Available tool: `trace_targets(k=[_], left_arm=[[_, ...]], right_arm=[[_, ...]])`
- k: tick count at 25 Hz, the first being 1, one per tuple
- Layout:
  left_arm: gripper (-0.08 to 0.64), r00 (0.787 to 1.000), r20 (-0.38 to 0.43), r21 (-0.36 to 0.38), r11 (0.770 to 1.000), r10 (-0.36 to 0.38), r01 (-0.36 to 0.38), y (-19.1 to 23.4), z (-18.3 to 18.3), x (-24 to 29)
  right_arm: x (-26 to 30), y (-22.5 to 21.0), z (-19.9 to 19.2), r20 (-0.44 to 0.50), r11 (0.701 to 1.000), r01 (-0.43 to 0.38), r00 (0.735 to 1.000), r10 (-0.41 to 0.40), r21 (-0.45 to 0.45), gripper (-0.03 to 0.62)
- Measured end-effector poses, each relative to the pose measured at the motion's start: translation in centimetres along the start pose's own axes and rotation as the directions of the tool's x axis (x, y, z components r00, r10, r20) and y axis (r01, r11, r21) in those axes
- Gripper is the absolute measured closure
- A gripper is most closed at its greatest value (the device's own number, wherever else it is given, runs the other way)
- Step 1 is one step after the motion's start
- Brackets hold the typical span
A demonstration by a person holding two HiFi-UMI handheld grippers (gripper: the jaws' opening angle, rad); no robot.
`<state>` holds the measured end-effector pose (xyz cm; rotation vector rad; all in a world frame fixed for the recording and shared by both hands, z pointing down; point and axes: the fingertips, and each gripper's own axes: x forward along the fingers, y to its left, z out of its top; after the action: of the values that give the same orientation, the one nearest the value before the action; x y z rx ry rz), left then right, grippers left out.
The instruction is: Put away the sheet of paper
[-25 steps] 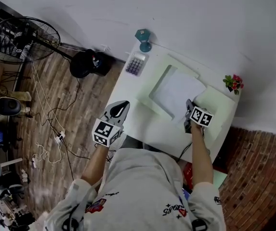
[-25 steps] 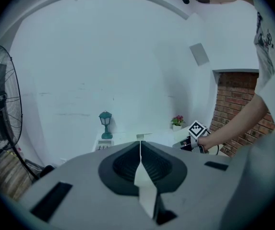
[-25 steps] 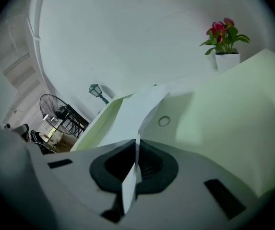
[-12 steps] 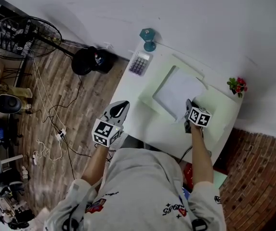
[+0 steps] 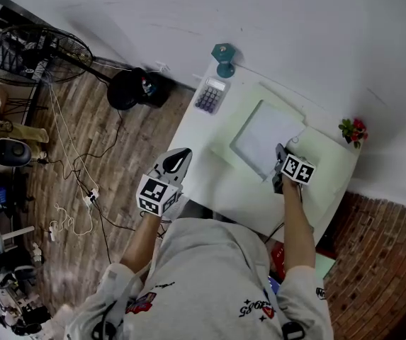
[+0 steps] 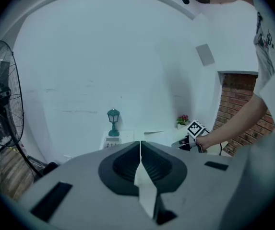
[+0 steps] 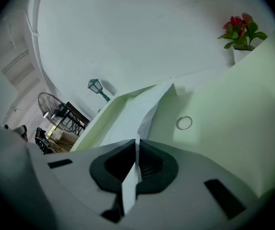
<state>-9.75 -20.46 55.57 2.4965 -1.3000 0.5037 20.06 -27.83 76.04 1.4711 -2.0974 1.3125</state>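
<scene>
White sheet of paper (image 5: 268,134): inside the green folder (image 5: 324,158).
Right gripper (image 5: 279,151): pinching the sheet's edge, over the folder.
Left gripper (image 5: 181,154): clenched, empty, well apart from the folder.

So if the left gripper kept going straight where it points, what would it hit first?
Most likely the white tabletop, short of the calculator, since the left gripper tilts downward; depth is unclear.

The white paper (image 5: 265,134) is lying in the green tray (image 5: 225,134) on the counter (image 5: 203,170), its raised near edge being pinched by the right tool (image 5: 279,154).
</scene>
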Motion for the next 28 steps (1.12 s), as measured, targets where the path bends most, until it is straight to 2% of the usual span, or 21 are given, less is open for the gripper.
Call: trace_targets(k=[7,15,21,23,26,28], left_arm=[[0.535,1.0,-0.003,-0.014,1.0,0.011,-0.011,0.9,-0.4,-0.3],[0.535,1.0,-0.002,-0.014,1.0,0.007,-0.007,1.0,-0.3,-0.5],[0.535,1.0,0.0,-0.017,1.0,0.008,-0.008,1.1,-0.5,-0.9],[0.535,1.0,0.001,-0.016,1.0,0.005,-0.005,1.0,-0.6,-1.0],[0.535,1.0,0.004,-0.018,1.0,0.001,-0.001,0.8,-0.7,-1.1],[0.535,1.0,0.006,-0.018,1.0,-0.003,0.004,0.7,-0.8,-1.2]], right_arm=[[1.2,1.8,-0.7,-0.041,0.999,-0.042,0.998,0.041,-0.032,0.588],[2.4,1.9,0.6,-0.033,0.998,-0.032,0.999,0.033,0.054,0.587],[3.0,2.6,-0.4,-0.097,1.0,-0.015,0.995,0.014,-0.01,0.586],[2.8,2.6,-0.3,-0.078,0.999,0.003,0.997,-0.006,-0.039,0.583],[2.2,2.0,1.1,0.004,0.999,0.037,0.999,-0.037,-0.009,0.49],[1.8,1.8,1.3,0.013,0.999,0.054,0.998,-0.054,-0.008,0.427]])
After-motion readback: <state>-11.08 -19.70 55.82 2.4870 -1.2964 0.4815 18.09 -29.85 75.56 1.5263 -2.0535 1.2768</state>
